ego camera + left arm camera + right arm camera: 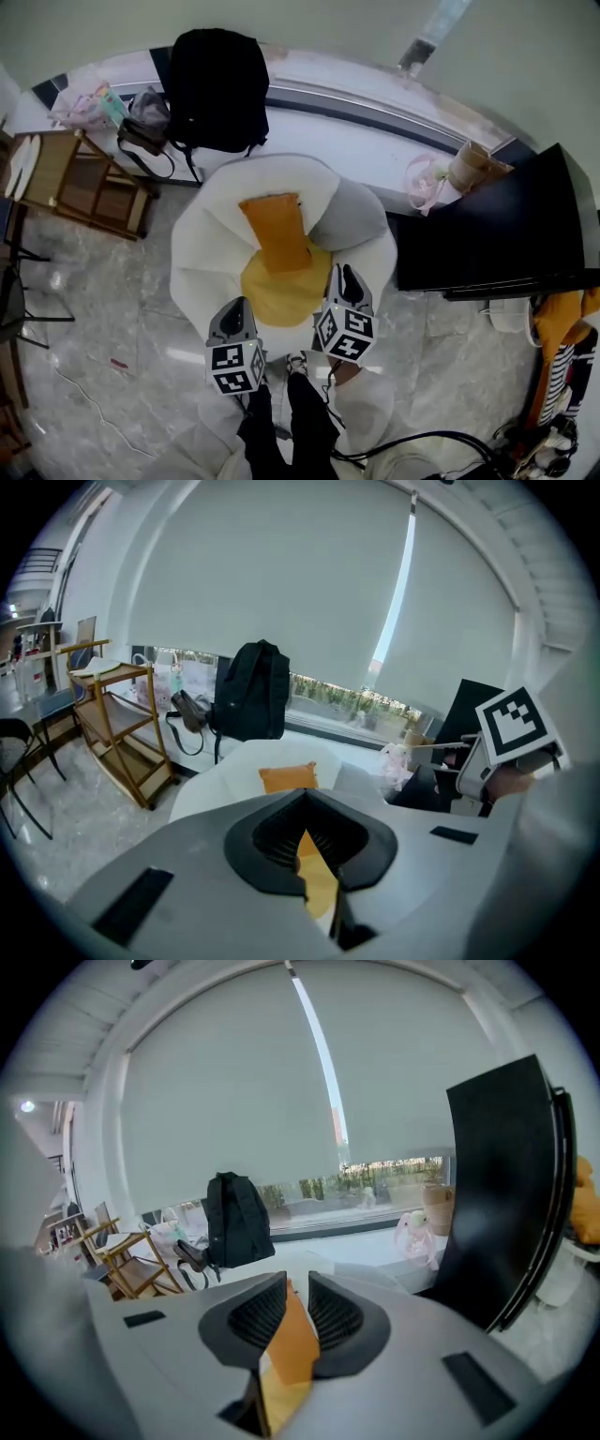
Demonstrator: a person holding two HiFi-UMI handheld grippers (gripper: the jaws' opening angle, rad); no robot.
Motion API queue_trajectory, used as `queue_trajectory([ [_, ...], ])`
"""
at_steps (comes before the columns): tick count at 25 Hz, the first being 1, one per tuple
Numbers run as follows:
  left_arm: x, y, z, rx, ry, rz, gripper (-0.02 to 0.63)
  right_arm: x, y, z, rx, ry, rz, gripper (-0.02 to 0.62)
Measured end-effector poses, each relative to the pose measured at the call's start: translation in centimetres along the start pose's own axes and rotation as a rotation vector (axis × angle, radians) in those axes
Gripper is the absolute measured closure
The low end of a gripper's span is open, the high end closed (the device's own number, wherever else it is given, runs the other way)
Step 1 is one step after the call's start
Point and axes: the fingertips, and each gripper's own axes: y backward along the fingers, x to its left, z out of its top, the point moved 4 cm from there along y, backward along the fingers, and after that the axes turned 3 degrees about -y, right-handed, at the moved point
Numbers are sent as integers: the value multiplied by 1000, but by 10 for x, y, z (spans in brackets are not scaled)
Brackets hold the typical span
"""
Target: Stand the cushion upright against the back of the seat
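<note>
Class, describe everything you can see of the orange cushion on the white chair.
The orange cushion is a plain, flat rectangle, fabric by its look. It stands leaning against the white chair's back, its lower edge on the yellow seat pad. Nothing else touches it.

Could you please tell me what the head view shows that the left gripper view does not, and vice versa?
Only the head view shows the person's legs and the cables on the floor. Only the left gripper view shows the greenery outside the window and most of the blind. Both show the orange cushion leaning on the back of the white chair, the black backpack, the wooden shelf and the right tongs.
</note>
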Motion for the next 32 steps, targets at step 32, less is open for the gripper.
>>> queue_trajectory([
  [32,-67,141,112,-149,-66,-130,611,65,172,75,-25,86,91,511],
])
